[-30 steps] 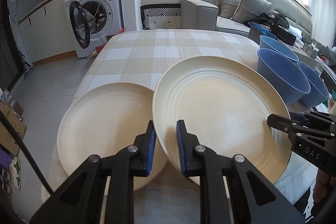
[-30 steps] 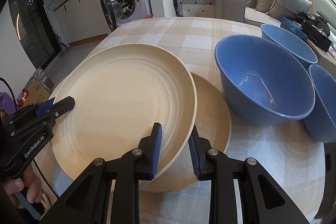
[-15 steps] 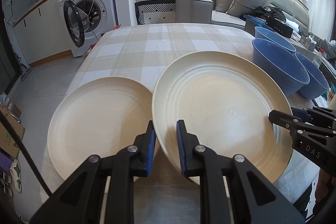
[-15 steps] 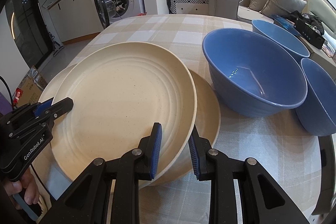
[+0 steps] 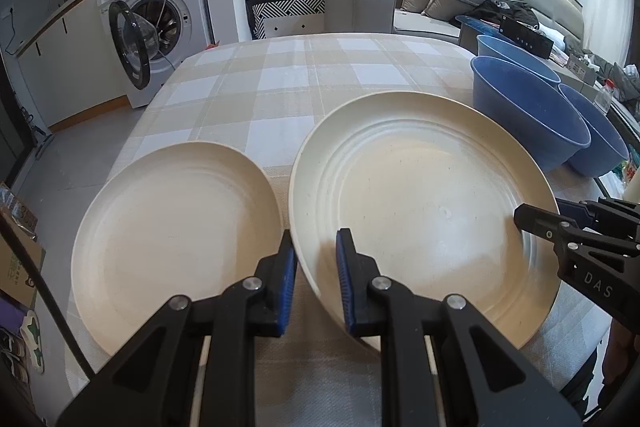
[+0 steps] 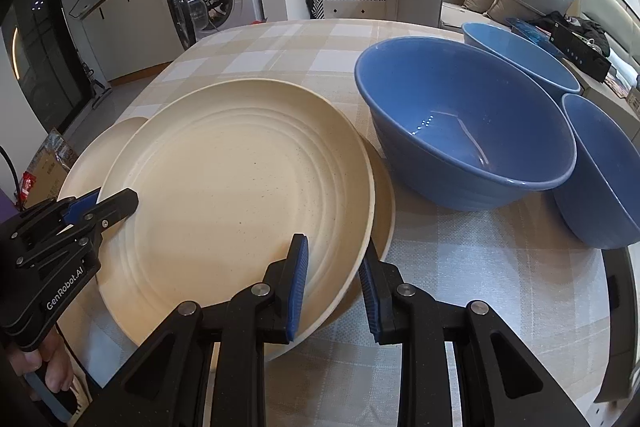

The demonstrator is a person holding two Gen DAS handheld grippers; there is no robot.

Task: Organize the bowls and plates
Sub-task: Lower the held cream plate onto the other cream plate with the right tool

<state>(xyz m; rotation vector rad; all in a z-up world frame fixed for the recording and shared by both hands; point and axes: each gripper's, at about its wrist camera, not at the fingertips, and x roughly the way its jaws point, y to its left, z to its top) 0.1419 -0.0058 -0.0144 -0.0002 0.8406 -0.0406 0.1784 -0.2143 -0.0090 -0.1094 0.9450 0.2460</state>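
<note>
Both hands are on one plate here. The left hand-held gripper (image 5: pixel 316 275) is clamped on the near-left rim of the big plate (image 5: pixel 420 211), blue pads either side of the edge. The right hand-held gripper (image 6: pixel 334 279) is clamped on the same big plate at its near-right rim, one pad on top, the other under the lip.

The big plate is tilted and lifted. In the right wrist view a second plate (image 6: pixel 386 203) peeks out beneath it as a thin crescent on the right, so the held plate sits almost squarely over it. A third plate (image 5: pixel 176 239) lies flat on the bench (image 5: pixel 320 83) to the left, its right rim just beside the left hand-held gripper and close to the held plate's edge. The pictures do not show whether those two rims touch.

On the right, three blue bowls crowd together: the nearest bowl (image 6: pixel 464 123) sits just beside the stacked plates, the far bowl (image 6: pixel 520 55) behind it, and the third bowl (image 6: pixel 600 175) pressed against its right side near the bench edge.

Open room: the far half of the checked bench is bare cloth. The flat plate on the left lies close to the left and near edges of the bench.
</note>
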